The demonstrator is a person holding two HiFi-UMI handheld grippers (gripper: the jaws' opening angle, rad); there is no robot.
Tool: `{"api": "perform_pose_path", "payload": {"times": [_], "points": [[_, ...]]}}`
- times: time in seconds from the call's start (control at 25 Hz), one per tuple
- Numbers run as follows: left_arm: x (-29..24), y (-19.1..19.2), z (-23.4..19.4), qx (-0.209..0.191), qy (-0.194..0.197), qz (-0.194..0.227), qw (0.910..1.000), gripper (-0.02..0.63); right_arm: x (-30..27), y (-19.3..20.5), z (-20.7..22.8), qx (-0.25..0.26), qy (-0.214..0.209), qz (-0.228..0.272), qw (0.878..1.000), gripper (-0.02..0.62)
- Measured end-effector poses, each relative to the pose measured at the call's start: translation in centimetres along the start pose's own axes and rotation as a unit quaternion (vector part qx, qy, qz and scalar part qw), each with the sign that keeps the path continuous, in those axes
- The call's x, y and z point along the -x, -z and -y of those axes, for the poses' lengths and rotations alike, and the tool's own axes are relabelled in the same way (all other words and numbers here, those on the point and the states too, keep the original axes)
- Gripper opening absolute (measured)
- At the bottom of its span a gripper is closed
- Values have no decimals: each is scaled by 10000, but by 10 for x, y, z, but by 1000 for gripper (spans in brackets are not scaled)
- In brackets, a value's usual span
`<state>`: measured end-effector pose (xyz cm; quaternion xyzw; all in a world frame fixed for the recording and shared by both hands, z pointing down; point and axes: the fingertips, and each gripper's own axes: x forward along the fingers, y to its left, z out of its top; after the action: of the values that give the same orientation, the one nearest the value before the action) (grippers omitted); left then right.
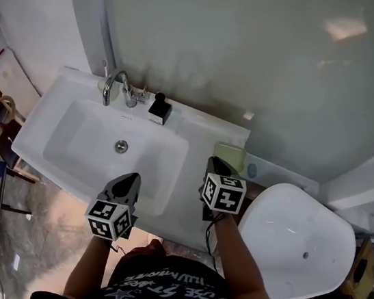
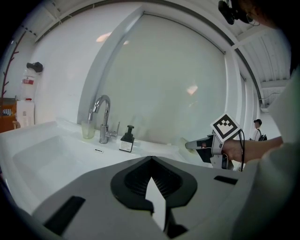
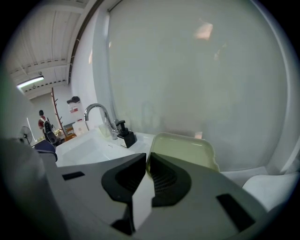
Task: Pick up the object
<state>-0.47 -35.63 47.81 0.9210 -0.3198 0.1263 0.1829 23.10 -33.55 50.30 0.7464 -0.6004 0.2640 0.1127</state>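
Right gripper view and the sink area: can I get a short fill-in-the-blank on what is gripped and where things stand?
1. The right gripper is shut on the rim of the pale green tray, which is ____ inside.
2. In the head view, the black soap dispenser stands to the ____ of the faucet.
3. The left gripper, above the white sink, has its jaws together with ____ between them.

Missing words: empty; right; nothing.
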Motion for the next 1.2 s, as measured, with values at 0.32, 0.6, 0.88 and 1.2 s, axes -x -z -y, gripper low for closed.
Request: {"api": "perform_pose_path", "payload": {"times": [0.32, 0.6, 0.88, 1.2], "points": [[36, 7, 36, 44, -156, 201, 9997, 15, 45, 8, -4, 212, -301, 190, 9991, 34], [69, 21, 71, 24, -237, 288, 9993, 15, 90, 20, -5, 305, -488, 342, 9978, 34], [106, 41, 103, 36, -383, 370, 9986, 15, 137, 43, -5, 389, -654, 425, 9962, 32], [157, 75, 136, 28, -674, 439, 9968, 15, 189, 81, -7, 505, -924, 381, 9937, 32]]}}
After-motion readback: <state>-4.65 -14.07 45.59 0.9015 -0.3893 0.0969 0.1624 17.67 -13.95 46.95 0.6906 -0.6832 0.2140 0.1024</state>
